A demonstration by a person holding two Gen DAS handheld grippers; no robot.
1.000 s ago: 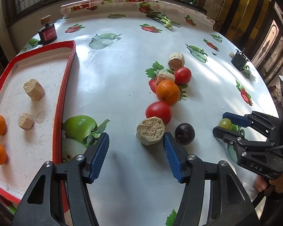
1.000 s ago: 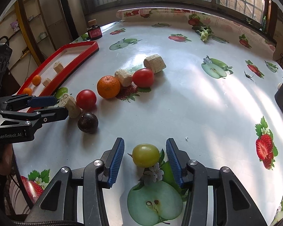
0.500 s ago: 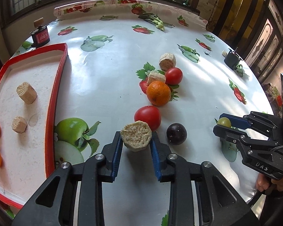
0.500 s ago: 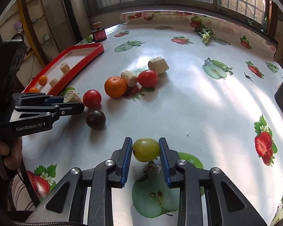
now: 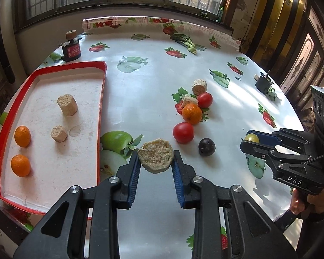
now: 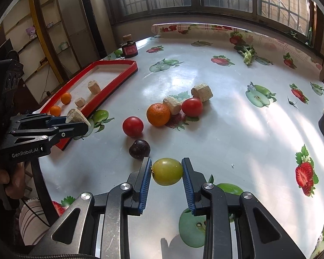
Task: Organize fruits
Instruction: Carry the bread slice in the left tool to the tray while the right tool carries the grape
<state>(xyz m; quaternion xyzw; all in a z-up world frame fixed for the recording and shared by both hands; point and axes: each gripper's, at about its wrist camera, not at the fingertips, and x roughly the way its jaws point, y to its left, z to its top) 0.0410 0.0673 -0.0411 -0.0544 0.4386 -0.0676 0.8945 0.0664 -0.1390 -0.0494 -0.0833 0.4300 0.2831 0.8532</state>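
Observation:
My left gripper [image 5: 156, 164] is shut on a beige cork-like block [image 5: 156, 158] and holds it above the table, right of the red tray [image 5: 102, 99]. My right gripper [image 6: 166, 172] is shut on a yellow-green grape [image 6: 167, 171], lifted over the table's near part. On the table lie a dark plum [image 6: 139, 149], two red tomatoes [image 6: 132, 126] [image 6: 191, 107], an orange [image 6: 158, 114] and two more beige blocks [image 6: 172, 105] [image 6: 202, 92]. The tray holds two small oranges [image 5: 22, 136] [image 5: 20, 165] and two beige blocks [image 5: 67, 104] [image 5: 58, 133].
A dark red-labelled jar [image 5: 71, 48] stands at the table's far left behind the tray. A small black object [image 5: 263, 84] sits near the right edge. The tablecloth is printed with apples and strawberries. The table edge runs close on the near side.
Both grippers closed, the left on the beige block and the right on the grape, then lifted them off the table. The left gripper shifted slightly toward the tray.

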